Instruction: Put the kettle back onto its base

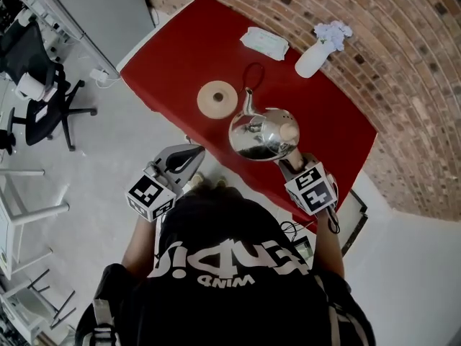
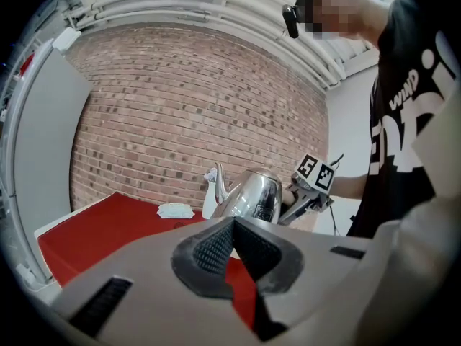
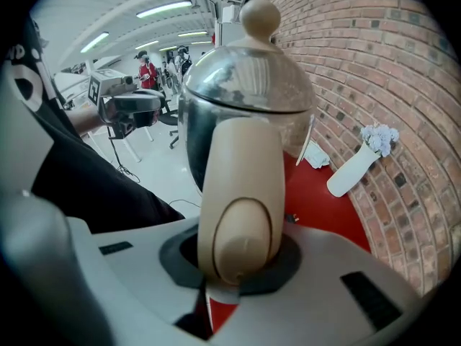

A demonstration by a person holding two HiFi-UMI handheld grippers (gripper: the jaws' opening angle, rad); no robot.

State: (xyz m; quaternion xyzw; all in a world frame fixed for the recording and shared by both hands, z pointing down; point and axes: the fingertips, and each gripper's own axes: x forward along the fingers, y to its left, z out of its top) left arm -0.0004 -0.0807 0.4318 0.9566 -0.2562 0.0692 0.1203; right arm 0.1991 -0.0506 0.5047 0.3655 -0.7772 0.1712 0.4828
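At the far left of the head view, a black office chair [image 1: 39, 96] stands on the grey floor, well apart from the table [image 1: 180, 42] with its red cover.

Your left gripper [image 1: 194, 155] is at the near edge of the table, pointing towards the kettle. In the left gripper view its two dark pads meet along one line. The fingers are together and hold nothing.

To the right of it, on the red cover, the round beige kettle base [image 1: 217, 99] lies flat with nothing on it. A black cord [image 1: 252, 74] makes a loop just behind it.

The steel kettle [image 1: 263, 132] is not on this base. It is to the right of the base and nearer to you, close to the table's near edge, and its thin spout [image 1: 248, 103] points to the base side. The lid with the beige knob [image 3: 259, 16] is on the kettle.

Your right gripper [image 1: 289, 166] carries the kettle. In the right gripper view its fingers are clamped on the beige handle [image 3: 241, 193], one pad on each side, and the kettle body rises upright beyond them.

Farther back on the table, near the brick wall [image 1: 403, 63], a white packet of wipes [image 1: 264, 43] lies flat. To the right of it, a white vase [image 1: 313, 58] with pale flowers stands beside the wall.
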